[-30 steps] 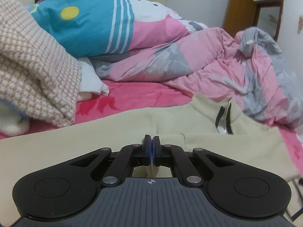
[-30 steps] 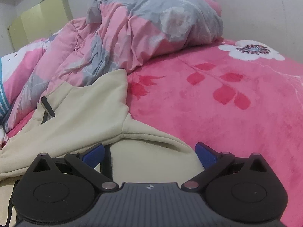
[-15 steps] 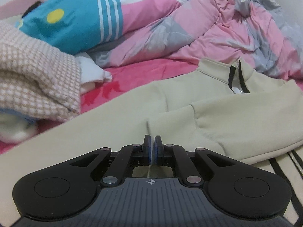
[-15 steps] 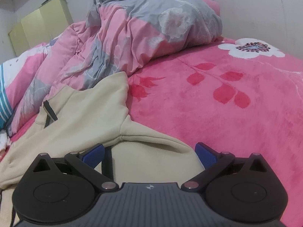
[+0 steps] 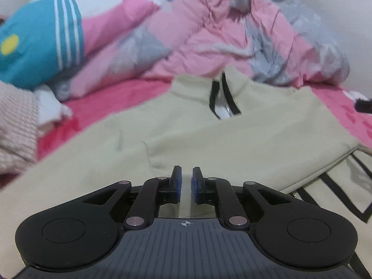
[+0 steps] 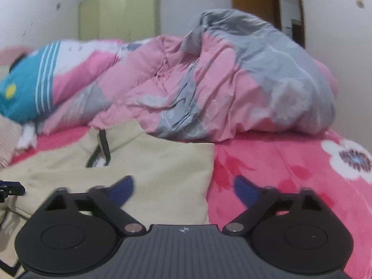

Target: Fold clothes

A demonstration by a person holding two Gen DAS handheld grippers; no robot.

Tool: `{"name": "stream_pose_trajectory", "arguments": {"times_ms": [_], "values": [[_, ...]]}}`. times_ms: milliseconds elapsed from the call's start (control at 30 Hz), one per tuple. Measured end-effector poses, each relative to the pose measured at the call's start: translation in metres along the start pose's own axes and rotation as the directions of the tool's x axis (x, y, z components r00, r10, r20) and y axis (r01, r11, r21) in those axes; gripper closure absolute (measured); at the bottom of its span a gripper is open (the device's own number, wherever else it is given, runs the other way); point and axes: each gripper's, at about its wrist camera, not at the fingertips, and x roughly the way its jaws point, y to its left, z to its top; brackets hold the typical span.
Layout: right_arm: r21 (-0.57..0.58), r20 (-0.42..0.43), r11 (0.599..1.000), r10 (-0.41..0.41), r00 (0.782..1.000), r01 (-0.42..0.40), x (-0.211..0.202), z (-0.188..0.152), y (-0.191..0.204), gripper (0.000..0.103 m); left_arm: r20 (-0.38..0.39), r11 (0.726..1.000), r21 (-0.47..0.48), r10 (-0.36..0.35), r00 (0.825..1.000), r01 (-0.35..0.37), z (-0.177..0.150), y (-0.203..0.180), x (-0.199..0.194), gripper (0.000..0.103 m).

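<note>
A cream zip-neck sweatshirt (image 5: 232,134) with black zipper trim lies flat on the pink bed sheet (image 5: 111,102). One sleeve is folded across its body. My left gripper (image 5: 186,183) hovers low over that folded sleeve, its blue pads a small gap apart with nothing between them. In the right wrist view the sweatshirt (image 6: 162,162) lies below and left of my right gripper (image 6: 183,190), which stands wide open and empty over the garment's right edge. Black-striped cream fabric (image 5: 337,186) shows under the sweatshirt's lower right.
A crumpled pink and grey duvet (image 6: 232,88) is heaped behind the collar. A teal and pink plush pillow (image 5: 46,46) and a houndstooth blanket (image 5: 16,125) lie at the left. Bare pink sheet (image 6: 290,186) stretches to the right. A wardrobe (image 6: 121,14) and door (image 6: 253,2) stand behind.
My left gripper carried the sleeve across the sweatshirt's body, then its pads parted and let the sleeve go. My right gripper stayed open while its view rose and swung left.
</note>
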Motion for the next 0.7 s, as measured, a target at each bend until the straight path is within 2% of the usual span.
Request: {"name": "stream_pose_trajectory", "arguments": {"times_ms": [100,133,200,233,267,300,367,433,500,567,600,700], "values": [[-0.045,-0.073,0.999,0.009,0.997,-0.012,0.023,0.004,0.003,0.055,-0.013,1.000,-0.012,0.001,1.000,-0.001,-0.011,0.000,0.010,0.094],[-0.060,-0.098,0.998,0.011,0.995,-0.017,0.031,0.005,0.005,0.067,-0.008,1.000,-0.014,0.000,1.000,0.000,-0.012,0.001,0.009,0.093],[-0.090,-0.147,0.996,0.014,0.989,-0.028,0.046,0.007,0.007,0.070,-0.004,1.000,-0.020,-0.003,1.000,0.003,-0.013,0.001,0.008,0.093],[-0.104,-0.171,0.994,0.015,0.985,-0.034,0.054,0.009,0.008,0.078,0.001,1.000,-0.021,-0.002,1.000,0.002,-0.014,0.001,0.008,0.093],[-0.118,-0.195,0.992,0.016,0.981,-0.040,0.062,0.010,0.009,0.078,0.008,1.000,-0.020,-0.001,1.000,0.001,-0.015,0.001,0.008,0.093],[-0.068,-0.206,0.996,0.041,0.978,-0.056,0.071,0.013,-0.001,0.078,0.017,1.000,-0.017,0.001,1.000,0.000,-0.017,0.001,0.008,0.093],[0.073,-0.213,0.993,0.106,0.971,-0.093,0.090,0.022,-0.029,0.077,0.026,1.000,-0.026,-0.006,1.000,0.007,-0.018,0.003,0.008,0.093],[0.212,-0.212,0.969,0.172,0.962,-0.126,0.108,0.030,-0.056,0.073,0.030,0.998,-0.053,-0.026,0.999,0.028,-0.018,0.008,0.009,0.093],[0.347,-0.201,0.925,0.236,0.951,-0.156,0.127,0.038,-0.084,0.066,0.032,0.996,-0.080,-0.046,0.998,0.049,-0.019,0.013,0.010,0.093],[0.476,-0.180,0.861,0.297,0.938,-0.181,0.146,0.046,-0.112,0.054,0.035,0.994,-0.094,-0.058,0.998,0.061,-0.020,0.015,0.011,0.093],[0.536,-0.167,0.822,0.327,0.930,-0.192,0.156,0.051,-0.125,0.054,0.036,0.994,-0.095,-0.059,0.998,0.062,-0.020,0.015,0.011,0.093],[0.591,-0.167,0.776,0.386,0.907,-0.221,0.173,0.043,-0.130,0.055,0.042,0.994,-0.095,-0.059,0.997,0.062,-0.021,0.014,0.011,0.093]]}}
